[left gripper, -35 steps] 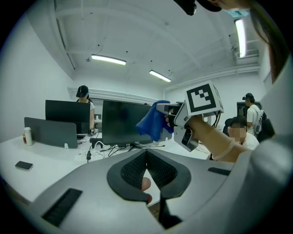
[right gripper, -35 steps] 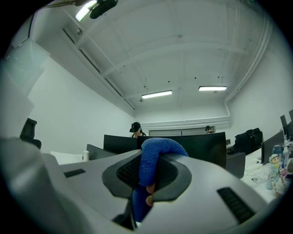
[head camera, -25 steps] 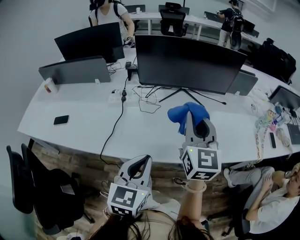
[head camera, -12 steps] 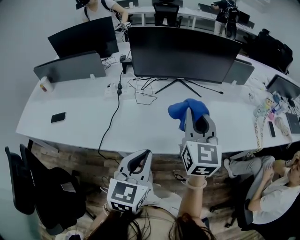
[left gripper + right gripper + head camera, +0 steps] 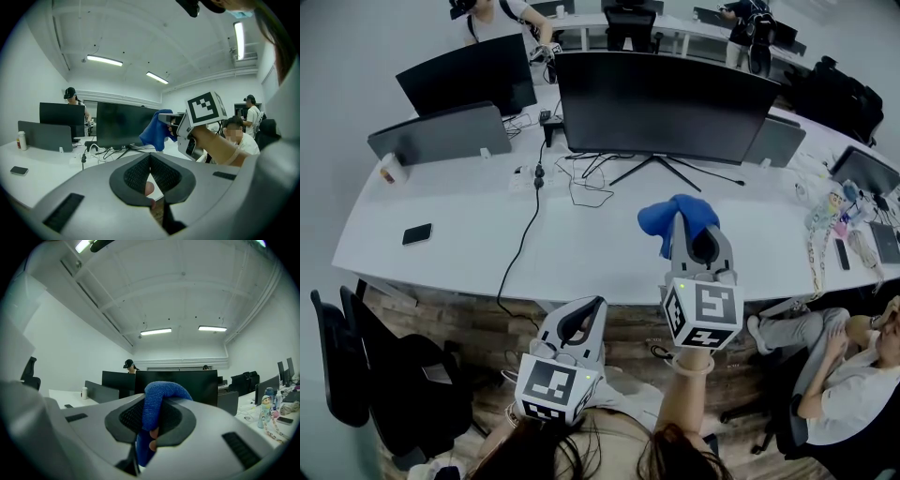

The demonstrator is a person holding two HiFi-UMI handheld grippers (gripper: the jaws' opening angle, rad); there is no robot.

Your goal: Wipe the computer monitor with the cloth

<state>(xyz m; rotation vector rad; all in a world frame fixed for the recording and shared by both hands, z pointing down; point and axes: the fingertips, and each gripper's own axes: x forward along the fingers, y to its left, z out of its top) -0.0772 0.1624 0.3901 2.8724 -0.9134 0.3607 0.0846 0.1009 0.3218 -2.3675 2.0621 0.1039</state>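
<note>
Just right of centre in the head view, held the right gripper [image 5: 686, 232] above the white tabletop [image 5: 469, 244], its fingers clamped tight on a bunched blue cloth [image 5: 677, 217]. Pointed up the frame toward the computer monitor [image 5: 666, 103], with the cloth well short of the screen and touching neither it nor the tabletop. Looped as a rounded hump over the fingertips in the right gripper view, one end tucked down between the pads. Hung from the pinch in the left gripper view, long axis close to upright, free end downward, in front of the dark screen.

Stood at upper centre of the head view, that monitor: wide, long axis running left to right across the frame, screen dark and facing down the frame toward both grippers, raised on a splayed stand [image 5: 661, 173] with loose cables [image 5: 581, 192] beside it.

Kept the left gripper [image 5: 592, 311] low at bottom centre, off the tabletop's near edge and over the wooden floor [image 5: 478, 328], angled up the frame. Fingers closed together, tips meeting, nothing between them.

Lay at the left of the tabletop, well apart from all this, a dark phone [image 5: 417, 234].
</note>
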